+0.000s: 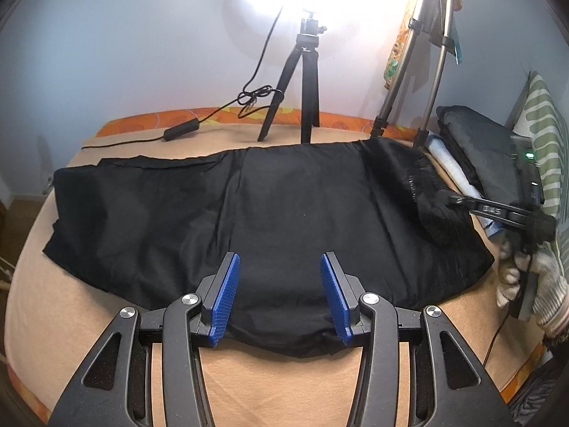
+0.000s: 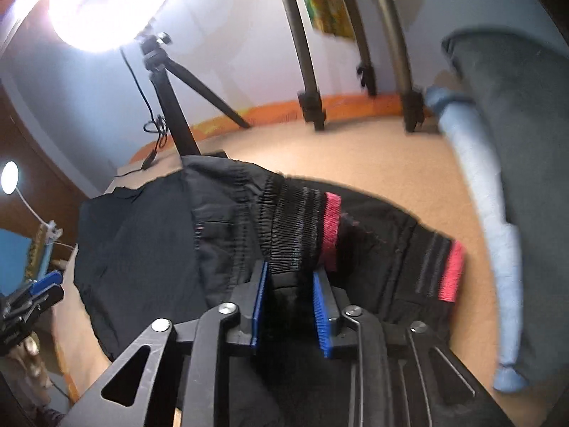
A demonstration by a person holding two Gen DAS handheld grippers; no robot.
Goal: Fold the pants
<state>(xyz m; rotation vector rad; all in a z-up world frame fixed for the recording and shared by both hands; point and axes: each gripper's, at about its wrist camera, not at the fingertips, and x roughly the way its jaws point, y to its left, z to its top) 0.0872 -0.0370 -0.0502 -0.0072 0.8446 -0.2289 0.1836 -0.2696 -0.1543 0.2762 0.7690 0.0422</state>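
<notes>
A: Why do the black pants (image 1: 270, 213) lie spread across the bed (image 1: 284, 384)?

B: For folding. The right hand-held gripper (image 2: 290, 277) pinches the waistband at 3 o'clock; the left hand-held gripper (image 1: 281, 277) gapes over the near hem.

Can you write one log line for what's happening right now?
pants: flat on bed | left gripper: open, at near edge | right gripper: on waistband
</notes>
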